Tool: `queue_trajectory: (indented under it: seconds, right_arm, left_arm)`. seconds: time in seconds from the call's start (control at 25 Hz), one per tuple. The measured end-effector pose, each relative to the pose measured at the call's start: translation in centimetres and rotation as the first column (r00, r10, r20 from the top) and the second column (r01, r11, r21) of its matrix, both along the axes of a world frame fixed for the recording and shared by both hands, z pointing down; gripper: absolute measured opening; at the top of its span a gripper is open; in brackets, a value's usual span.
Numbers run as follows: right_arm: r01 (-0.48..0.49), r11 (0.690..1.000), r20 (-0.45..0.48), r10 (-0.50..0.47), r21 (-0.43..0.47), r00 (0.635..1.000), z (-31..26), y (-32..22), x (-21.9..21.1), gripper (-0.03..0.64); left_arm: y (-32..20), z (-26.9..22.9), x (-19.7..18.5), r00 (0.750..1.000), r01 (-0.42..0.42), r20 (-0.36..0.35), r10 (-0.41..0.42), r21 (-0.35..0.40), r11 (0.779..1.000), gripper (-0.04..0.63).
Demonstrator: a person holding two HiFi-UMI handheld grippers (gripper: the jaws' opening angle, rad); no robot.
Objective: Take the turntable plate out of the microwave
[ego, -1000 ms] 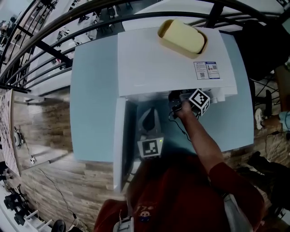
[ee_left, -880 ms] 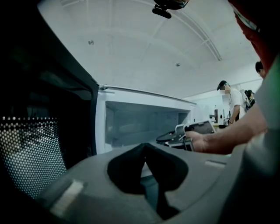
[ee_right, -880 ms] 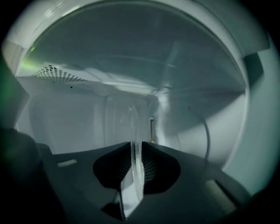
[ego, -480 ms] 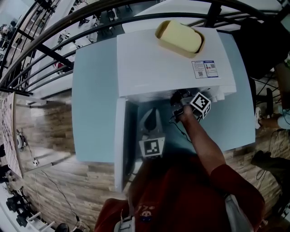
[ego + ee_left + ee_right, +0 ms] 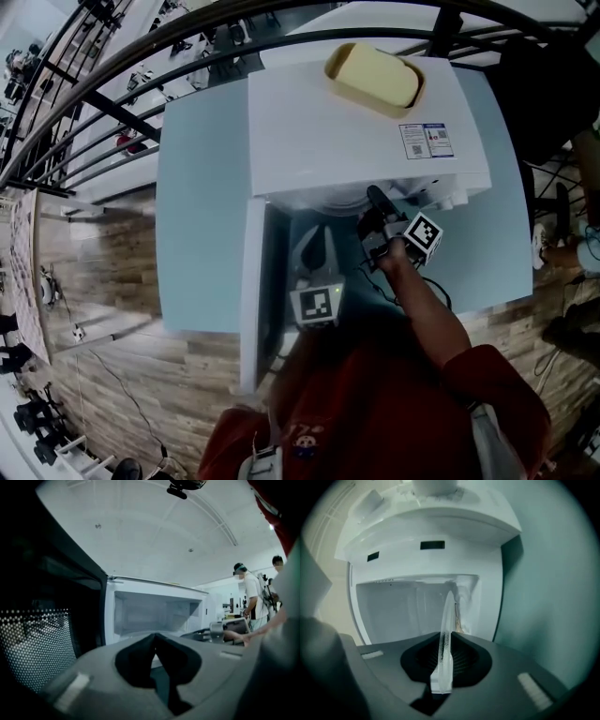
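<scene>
The white microwave (image 5: 356, 112) sits on a pale blue worktop (image 5: 202, 187) in the upper middle of the head view, with its door (image 5: 255, 281) swung open toward the left of the frame and a yellow container (image 5: 375, 77) resting on its top. The right claw (image 5: 448, 637) is at the mouth of the open cavity, just below the microwave's front edge in the head view, and its marker cube (image 5: 424, 237) is lower right of the fingers. In the right gripper view the glass turntable plate (image 5: 447, 611) shows edge-on as a thin clear blade. It runs from between the jaws up toward the pale cavity, and the jaws, which have just been closing, pinch its near rim. How much of the plate lies inside the cavity cannot be told. The left claw (image 5: 155, 637) hangs in front of the open door, low in the centre of the head view, its jaws pressed together with nothing between them. Its own view shows the door's perforated window at the left edge and the empty-looking white cavity ahead. At the right edge of that view a person (image 5: 248, 592) stands in the background.
</scene>
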State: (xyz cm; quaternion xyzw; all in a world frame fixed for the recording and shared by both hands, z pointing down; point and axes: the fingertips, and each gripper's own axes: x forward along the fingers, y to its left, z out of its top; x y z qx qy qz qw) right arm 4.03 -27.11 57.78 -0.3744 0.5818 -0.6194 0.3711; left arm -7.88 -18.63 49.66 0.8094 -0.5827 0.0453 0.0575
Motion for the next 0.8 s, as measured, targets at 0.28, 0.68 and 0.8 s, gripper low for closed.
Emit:
queue_trajectory:
  seconds: [0.28, 0.68, 0.8]
  right_arm:
    - [-0.003, 1.0, 0.014, 0.002, 0.005, 1.0, 0.1, 2.7, 2.0, 0.035]
    - [0.021, 1.0, 0.075, -0.02, -0.016, 0.997, 0.9, 6.4, 2.6, 0.035]
    - [0.03, 0.999, 0.085, -0.028, -0.02, 0.996, 0.9, 7.2, 2.6, 0.035]
  left_arm:
    - [0.8, 0.7, -0.6, 1.0, 0.017, -0.012, -0.017, -0.024, 1.0, -0.002]
    - [2.0, 1.3, -0.9, 0.999, 0.034, 0.003, -0.034, -0.046, 0.998, 0.014]
    - [2.3, 1.2, -1.1, 0.999, 0.046, 0.006, -0.046, -0.053, 0.998, 0.014]
